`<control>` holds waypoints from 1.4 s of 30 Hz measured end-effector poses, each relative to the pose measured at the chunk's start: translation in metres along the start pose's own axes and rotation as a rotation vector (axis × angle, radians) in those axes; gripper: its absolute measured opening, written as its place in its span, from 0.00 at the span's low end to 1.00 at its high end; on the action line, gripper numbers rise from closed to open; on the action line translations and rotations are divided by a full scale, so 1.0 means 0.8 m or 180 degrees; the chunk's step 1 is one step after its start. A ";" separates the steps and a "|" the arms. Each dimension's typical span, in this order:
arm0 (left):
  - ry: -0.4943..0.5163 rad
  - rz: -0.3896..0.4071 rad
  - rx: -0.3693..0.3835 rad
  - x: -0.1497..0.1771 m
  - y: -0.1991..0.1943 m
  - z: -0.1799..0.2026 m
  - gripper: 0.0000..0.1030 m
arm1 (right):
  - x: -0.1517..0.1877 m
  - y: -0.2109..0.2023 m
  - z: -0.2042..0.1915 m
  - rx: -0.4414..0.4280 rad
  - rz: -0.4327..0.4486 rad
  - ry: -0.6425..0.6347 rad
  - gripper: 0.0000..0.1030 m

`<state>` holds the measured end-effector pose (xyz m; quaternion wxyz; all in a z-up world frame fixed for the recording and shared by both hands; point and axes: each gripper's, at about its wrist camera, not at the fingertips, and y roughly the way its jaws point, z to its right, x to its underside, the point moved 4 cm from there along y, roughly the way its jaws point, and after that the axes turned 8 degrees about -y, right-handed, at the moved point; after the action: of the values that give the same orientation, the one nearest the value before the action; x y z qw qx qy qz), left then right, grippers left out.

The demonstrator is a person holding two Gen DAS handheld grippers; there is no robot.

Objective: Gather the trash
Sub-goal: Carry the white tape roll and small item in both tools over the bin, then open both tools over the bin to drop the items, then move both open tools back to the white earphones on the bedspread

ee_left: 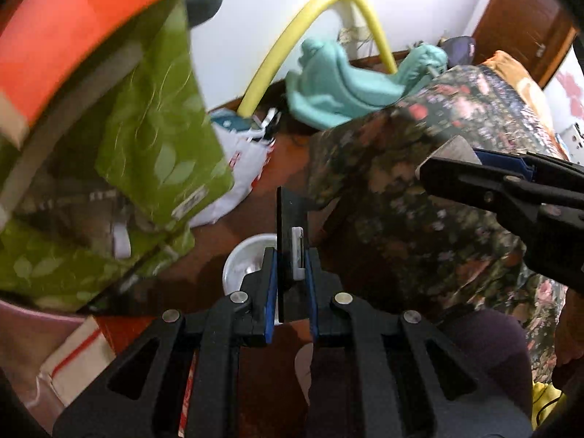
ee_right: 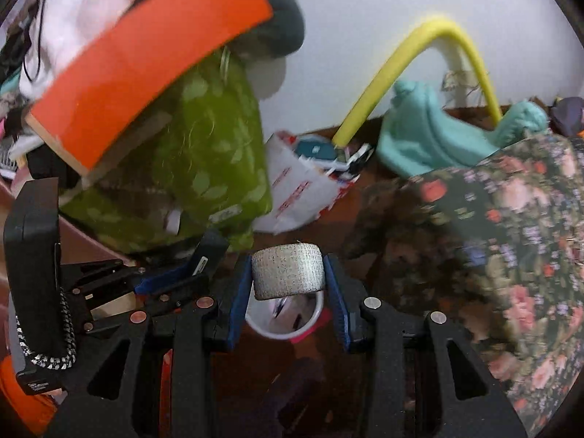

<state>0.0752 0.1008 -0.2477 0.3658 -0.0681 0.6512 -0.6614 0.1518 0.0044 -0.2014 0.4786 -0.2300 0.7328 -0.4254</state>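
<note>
1. From the left wrist we look forward and down along the left gripper (ee_left: 291, 262), close above a white cup (ee_left: 242, 261) on the floor.
2. From the right wrist we face much the same way, with the cup (ee_right: 284, 315) near at 6 o'clock.
3. Both views share the yellow tube (ee_left: 310, 22) (ee_right: 419, 54) at 12 to 1 o'clock, the green bag (ee_left: 160, 127) (ee_right: 215, 153) at 10, and the floral cloth (ee_left: 419, 182) (ee_right: 511, 219) at 3.
4. Each gripper shows in the other's view: the right gripper (ee_left: 474, 168) at 3 o'clock, the left (ee_right: 175, 273) at 9.

Grey-white tape roll (ee_right: 288, 272) held on its side, flat black card (ee_left: 290, 252) upright, white cup (ee_right: 283, 315) below
</note>
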 end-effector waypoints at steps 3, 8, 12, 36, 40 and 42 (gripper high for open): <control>-0.0087 -0.0136 -0.0044 0.012 0.023 -0.017 0.13 | 0.001 0.029 -0.007 -0.0129 -0.0174 0.0016 0.35; -0.0214 -0.0336 -0.0112 0.025 0.058 -0.040 0.13 | 0.000 0.071 -0.018 -0.0269 -0.0414 0.0014 0.35; -0.0298 -0.0417 -0.0148 0.022 0.079 -0.054 0.13 | -0.007 0.092 -0.027 -0.0346 -0.0490 -0.0022 0.36; -0.0228 -0.0310 -0.0130 0.002 0.038 -0.027 0.22 | -0.005 0.037 -0.005 -0.0203 -0.0418 0.0151 0.52; -0.0111 -0.0181 -0.0067 -0.007 0.013 0.000 0.22 | -0.005 0.003 0.010 -0.0089 -0.0264 0.0212 0.52; -0.0038 -0.0115 -0.0037 -0.012 0.000 0.015 0.22 | -0.004 -0.018 0.019 -0.0013 -0.0171 0.0256 0.52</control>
<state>0.0891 0.0964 -0.2426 0.3573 -0.0860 0.6516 -0.6636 0.1660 -0.0070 -0.1902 0.4367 -0.2333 0.7459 -0.4455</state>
